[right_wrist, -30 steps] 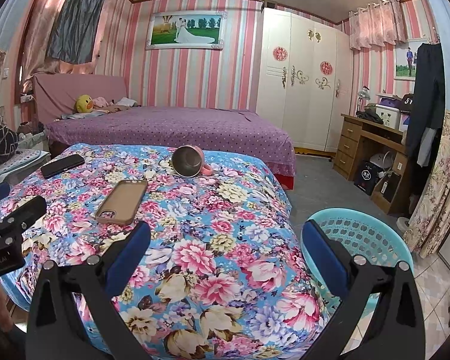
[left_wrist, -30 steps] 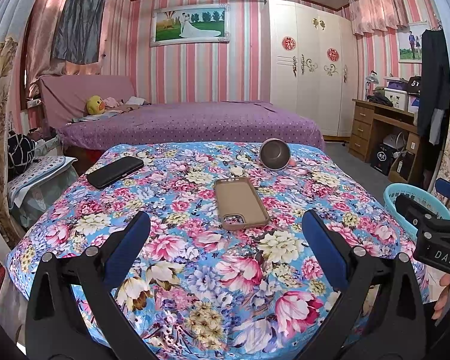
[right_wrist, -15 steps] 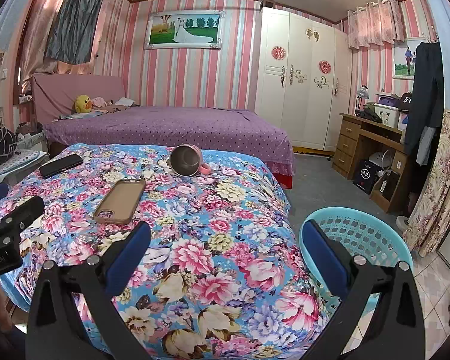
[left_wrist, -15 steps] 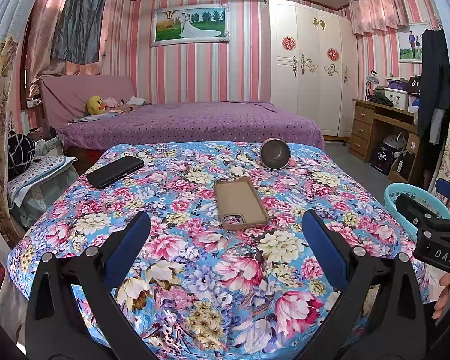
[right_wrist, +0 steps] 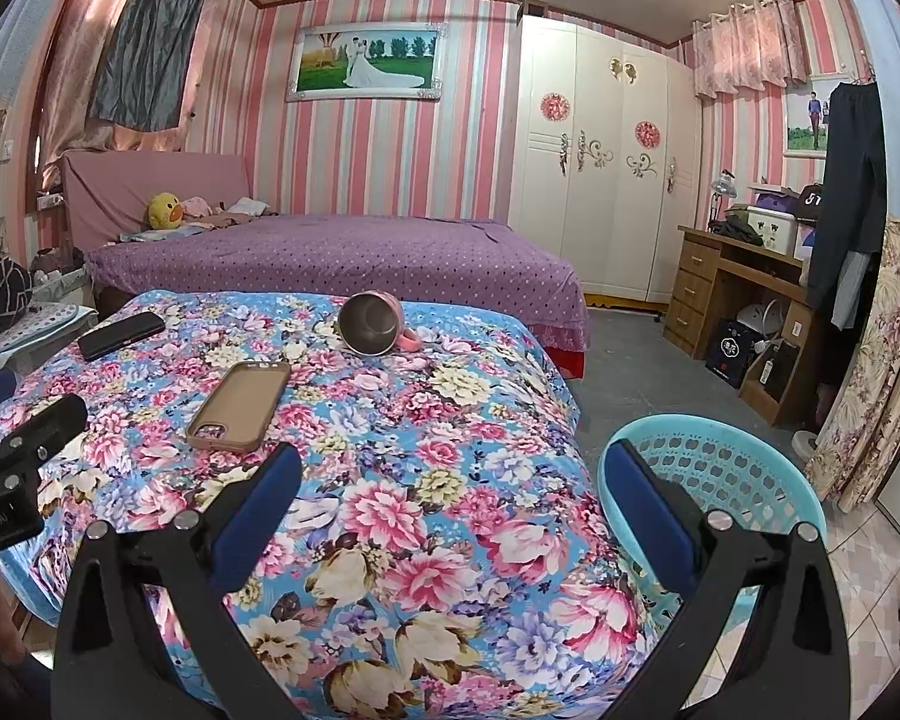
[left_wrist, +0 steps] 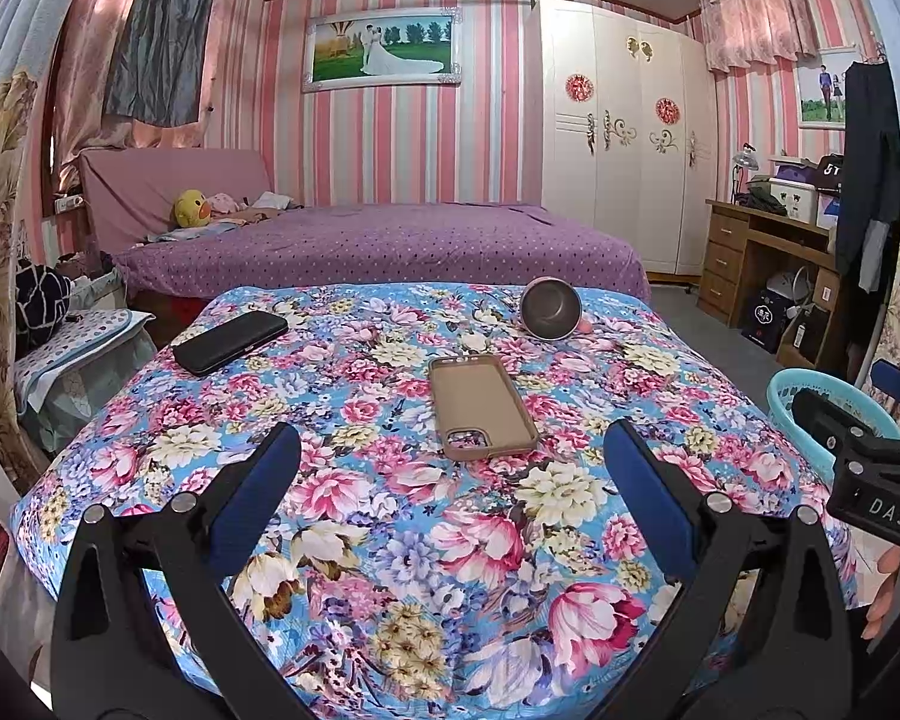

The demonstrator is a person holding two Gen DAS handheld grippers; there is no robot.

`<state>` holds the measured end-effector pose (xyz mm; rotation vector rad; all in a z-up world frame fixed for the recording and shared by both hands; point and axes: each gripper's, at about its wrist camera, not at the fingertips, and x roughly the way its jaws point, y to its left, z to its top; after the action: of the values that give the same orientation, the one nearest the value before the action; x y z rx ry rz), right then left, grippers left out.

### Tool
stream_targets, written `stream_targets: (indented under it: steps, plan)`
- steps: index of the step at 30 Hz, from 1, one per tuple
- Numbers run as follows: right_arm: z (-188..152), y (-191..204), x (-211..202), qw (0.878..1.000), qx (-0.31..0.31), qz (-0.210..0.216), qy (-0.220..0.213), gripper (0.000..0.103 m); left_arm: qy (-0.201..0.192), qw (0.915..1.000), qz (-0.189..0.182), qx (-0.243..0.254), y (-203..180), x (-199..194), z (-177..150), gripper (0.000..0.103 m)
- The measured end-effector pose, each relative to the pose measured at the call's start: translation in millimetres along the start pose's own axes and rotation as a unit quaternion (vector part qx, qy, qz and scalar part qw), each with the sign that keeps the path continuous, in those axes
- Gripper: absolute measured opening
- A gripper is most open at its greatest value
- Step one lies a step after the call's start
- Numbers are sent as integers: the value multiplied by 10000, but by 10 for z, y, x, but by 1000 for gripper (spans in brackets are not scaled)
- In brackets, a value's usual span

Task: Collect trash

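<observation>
My left gripper (left_wrist: 450,480) and right gripper (right_wrist: 450,480) both hang with jaws wide apart, holding nothing. Teal basket (right_wrist: 744,468) beside the floral table (right_wrist: 420,480), inside looks bare. Cup (right_wrist: 369,324) tipped over, nothing visible inside, behind the phone case (right_wrist: 240,396).

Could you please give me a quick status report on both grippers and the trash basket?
Left gripper open, empty. Right gripper open, empty. Basket beside table, nothing seen inside. Path unobstructed.
</observation>
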<state>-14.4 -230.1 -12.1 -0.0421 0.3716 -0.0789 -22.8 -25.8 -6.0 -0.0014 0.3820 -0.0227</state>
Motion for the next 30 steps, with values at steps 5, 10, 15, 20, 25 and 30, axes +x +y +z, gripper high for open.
stream_targets:
  steps: [5,10,15,20,25,30]
  plan:
    - [2,-2,-2,10000,-6,-10,11,99,17,10000,2,1,-2,5,0,98]
    - [1,-6,-1,10000,-9,-8,14,99,22,10000,5,6,-10,5,-1,98]
    - [4,-1,3,10000,-3,-10,9,99,7,10000,9,-5,-18,0,3,98]
    - [8,0,6,10000,-8,-12,16,99,11,10000,7,-6,-26,8,1,98]
    - [7,0,8,10000,-6,-10,23,99,14,10000,7,-5,-24,7,2,98]
    - [6,-1,9,10000,-5,-15,31,99,42,10000,3,4,-35,16,-2,98]
